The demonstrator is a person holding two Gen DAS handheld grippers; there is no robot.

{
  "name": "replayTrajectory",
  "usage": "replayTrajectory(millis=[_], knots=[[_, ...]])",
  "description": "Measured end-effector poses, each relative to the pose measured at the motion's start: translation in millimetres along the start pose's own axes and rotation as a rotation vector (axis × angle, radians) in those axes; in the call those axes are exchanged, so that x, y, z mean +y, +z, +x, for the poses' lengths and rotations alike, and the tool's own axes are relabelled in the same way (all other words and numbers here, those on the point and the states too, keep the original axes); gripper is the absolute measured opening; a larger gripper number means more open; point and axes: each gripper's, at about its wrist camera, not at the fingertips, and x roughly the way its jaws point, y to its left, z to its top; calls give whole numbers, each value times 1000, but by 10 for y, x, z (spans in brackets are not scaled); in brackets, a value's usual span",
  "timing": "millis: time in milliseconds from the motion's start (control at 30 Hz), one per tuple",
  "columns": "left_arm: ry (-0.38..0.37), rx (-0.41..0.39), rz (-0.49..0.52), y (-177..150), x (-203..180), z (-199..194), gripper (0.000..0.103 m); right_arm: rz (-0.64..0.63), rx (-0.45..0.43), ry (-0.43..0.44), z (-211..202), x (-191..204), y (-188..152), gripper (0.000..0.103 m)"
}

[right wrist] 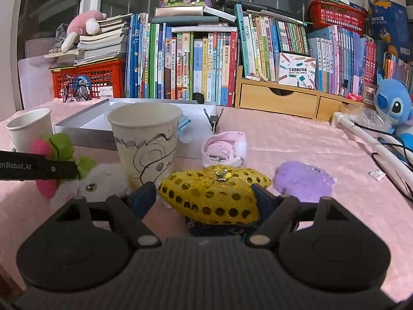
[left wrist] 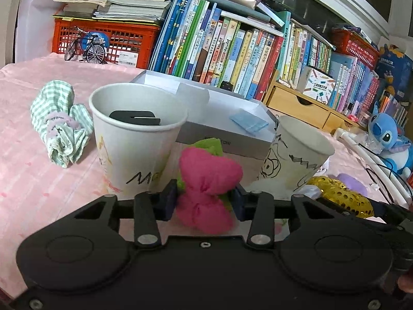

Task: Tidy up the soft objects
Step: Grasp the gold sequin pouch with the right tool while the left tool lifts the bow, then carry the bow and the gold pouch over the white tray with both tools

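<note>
left tool [left wrist: 205, 200] grips pink bow [left wrist: 206, 188] upright; right tool [right wrist: 206, 196] brackets gold pillow [right wrist: 211, 196] crosswise.

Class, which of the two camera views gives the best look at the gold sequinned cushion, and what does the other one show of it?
The right wrist view: the gold sequinned cushion sits whole and central between the right gripper's fingers. The left wrist view catches only part of it at the lower right edge, behind a paper cup.
</note>
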Motion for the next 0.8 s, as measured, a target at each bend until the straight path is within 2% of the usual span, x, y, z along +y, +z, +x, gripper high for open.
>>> replayTrajectory(millis=[67,267,800], knots=[[2,-4,5,2,-4,-14,36,3,2,-6,4,2,-3,74],[-1,-31,34,26,-42,-98,33,10,-15,-13,-38,8,-1,65],[-70,-152,106,365,-223,-436,33,15,-107,-33,-297,-39,216,63]])
